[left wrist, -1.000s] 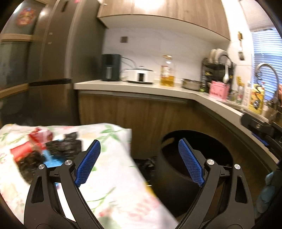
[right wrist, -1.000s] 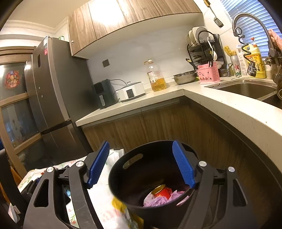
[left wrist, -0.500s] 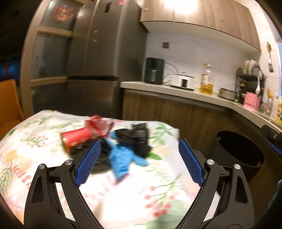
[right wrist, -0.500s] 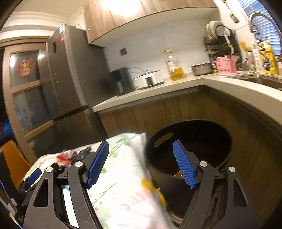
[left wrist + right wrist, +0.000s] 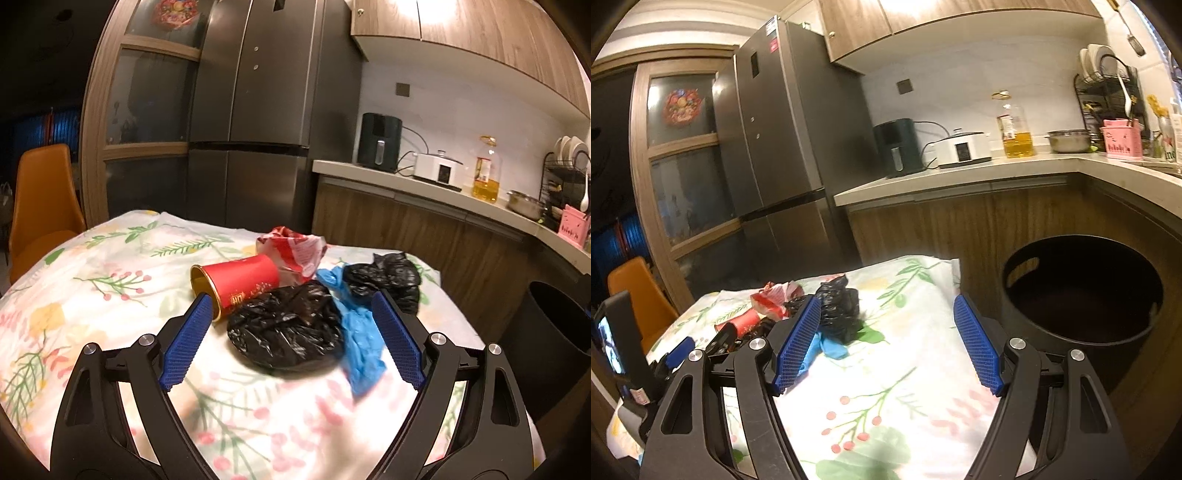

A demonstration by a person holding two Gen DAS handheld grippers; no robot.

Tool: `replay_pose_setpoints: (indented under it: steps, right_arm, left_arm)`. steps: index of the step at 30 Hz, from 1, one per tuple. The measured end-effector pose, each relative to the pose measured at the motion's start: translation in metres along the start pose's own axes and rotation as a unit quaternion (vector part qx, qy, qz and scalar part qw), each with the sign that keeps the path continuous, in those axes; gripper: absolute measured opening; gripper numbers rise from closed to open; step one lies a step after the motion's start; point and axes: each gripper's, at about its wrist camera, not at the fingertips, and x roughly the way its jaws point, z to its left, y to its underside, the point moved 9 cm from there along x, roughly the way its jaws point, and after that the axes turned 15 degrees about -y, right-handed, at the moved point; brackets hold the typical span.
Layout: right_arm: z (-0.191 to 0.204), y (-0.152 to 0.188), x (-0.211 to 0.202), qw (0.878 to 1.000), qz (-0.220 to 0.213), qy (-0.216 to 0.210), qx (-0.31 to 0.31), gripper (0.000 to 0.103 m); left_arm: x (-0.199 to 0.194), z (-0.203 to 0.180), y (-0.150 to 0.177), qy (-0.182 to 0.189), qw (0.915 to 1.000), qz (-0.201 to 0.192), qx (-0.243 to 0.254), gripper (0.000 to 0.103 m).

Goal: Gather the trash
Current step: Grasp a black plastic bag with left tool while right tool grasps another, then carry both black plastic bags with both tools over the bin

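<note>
Both grippers have swung from the black bin [image 5: 1082, 295] toward the bench, where the left gripper [image 5: 291, 343], jaws apart and closing slightly, frames a soft, light crumpled black bag [image 5: 284, 328], best pinched mid-bulge.

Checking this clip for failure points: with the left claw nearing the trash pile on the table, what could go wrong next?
1. The left claw, jaws closing around the nearer black bag, may also snag the blue glove lying against it.
2. The red can lies on its side and could roll if bumped.
3. The bin stands beyond the table edge, so loose pieces may drop on the way.
</note>
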Motion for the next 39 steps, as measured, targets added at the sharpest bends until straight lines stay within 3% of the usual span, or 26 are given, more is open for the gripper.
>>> replay_pose_setpoints:
  steps: [6, 10, 14, 20, 27, 32, 39]
  right_arm:
    - [0.006, 0.004, 0.031, 1.000, 0.016, -0.003, -0.011, 0.074]
    - [0.006, 0.008, 0.054, 0.999, 0.029, -0.004, -0.015, 0.074]
    - [0.012, 0.013, 0.077, 0.999, 0.042, -0.008, -0.022, 0.071]
    - [0.019, 0.022, 0.109, 0.997, 0.065, -0.017, -0.028, 0.067]
    - [0.028, 0.026, 0.138, 0.996, 0.077, -0.022, -0.035, 0.066]
    - [0.026, 0.035, 0.160, 0.995, 0.097, -0.016, -0.035, 0.059]
    - [0.024, 0.054, 0.178, 0.990, 0.134, -0.019, -0.034, 0.030]
  left_arm:
    - [0.030, -0.013, 0.012, 0.003, 0.9992, 0.031, 0.025, 0.073]
    - [0.047, -0.022, 0.027, 0.015, 0.9965, 0.070, 0.043, 0.053]
    - [0.056, -0.019, 0.034, 0.028, 0.9945, 0.097, 0.028, 0.031]
    - [0.051, -0.019, 0.035, 0.046, 0.9945, 0.092, 0.018, 0.004]
    - [0.026, -0.004, 0.026, 0.064, 0.9951, 0.074, -0.014, 0.001]
    - [-0.001, 0.018, 0.013, 0.063, 0.9965, 0.044, -0.033, 0.001]
    - [-0.014, 0.033, 0.000, 0.055, 0.9973, 0.025, -0.042, 0.001]
